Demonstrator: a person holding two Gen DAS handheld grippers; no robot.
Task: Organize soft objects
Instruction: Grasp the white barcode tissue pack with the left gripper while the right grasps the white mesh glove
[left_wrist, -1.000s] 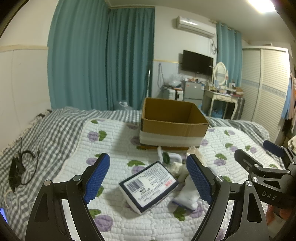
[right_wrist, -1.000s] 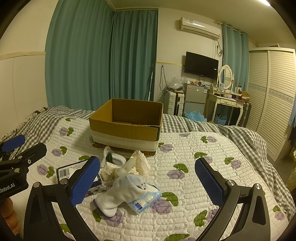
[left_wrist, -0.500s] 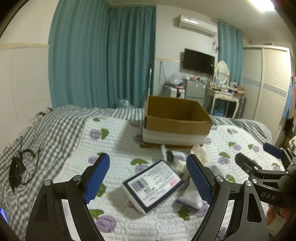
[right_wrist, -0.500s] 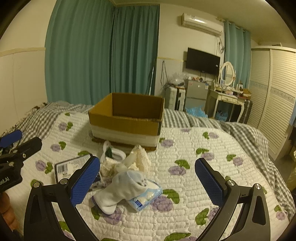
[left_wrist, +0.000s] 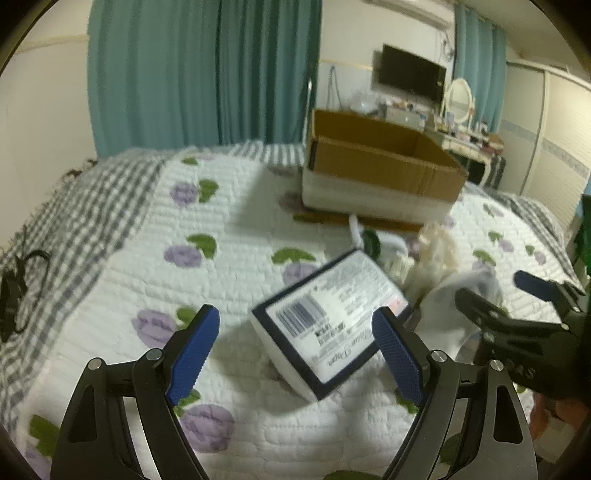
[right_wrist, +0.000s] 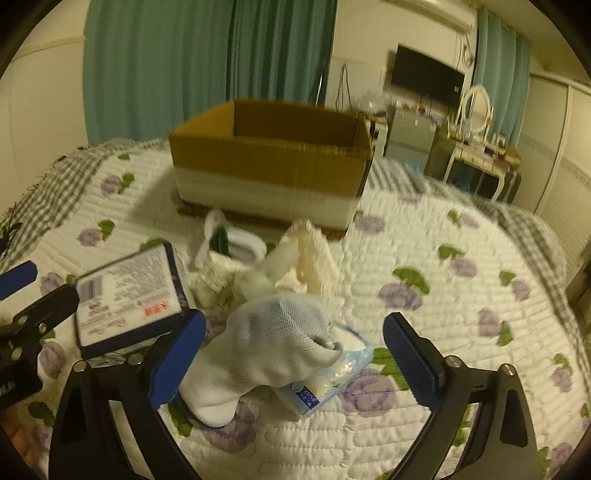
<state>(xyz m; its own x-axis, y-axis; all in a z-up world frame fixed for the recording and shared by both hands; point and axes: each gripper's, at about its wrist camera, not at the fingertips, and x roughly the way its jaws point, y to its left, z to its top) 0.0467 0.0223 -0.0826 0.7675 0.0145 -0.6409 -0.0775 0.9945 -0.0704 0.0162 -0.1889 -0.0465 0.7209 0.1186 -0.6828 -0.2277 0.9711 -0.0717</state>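
**Q:** so where are your claws at right now? grabbed anything?

**me:** nope, nothing held. My left gripper (left_wrist: 295, 343) has its jaws spread wide and empty, and it has dropped in closer over the last second: the tissue pack (left_wrist: 332, 317) (barcode label facing up) now sits right between my blue pads (left_wrist: 194, 349), a bit toward the right-hand one, not touching as far as I can tell. My right gripper (right_wrist: 291, 358) is just as wide apart, and it has pushed forward too, so the white sock (right_wrist: 273, 339) fills the gap between its fingers. The sock is draped over a small plastic wipes packet (right_wrist: 332, 376).

**Q:** and everything else?

**me:** Just past those two there's a little heap: a cream lacy bundle (right_wrist: 306, 254) and another white sock with a green patch (right_wrist: 225, 240), blurry so I can't say more. Behind the heap sits the open cardboard box (right_wrist: 273, 162) on the flowered quilt (right_wrist: 461, 295). Nothing shows above its walls, though I can't see the floor. Way off on my left, a black cable (left_wrist: 22, 280) lies on the checked blanket.

**Q:** what does moving in mean then?

**me:** I'd say both claws are lined up for a pick, one item each. Nothing's been sorted yet by the look of it, so this is early days. The pack should squeeze fine; the sock may drag the packet along.
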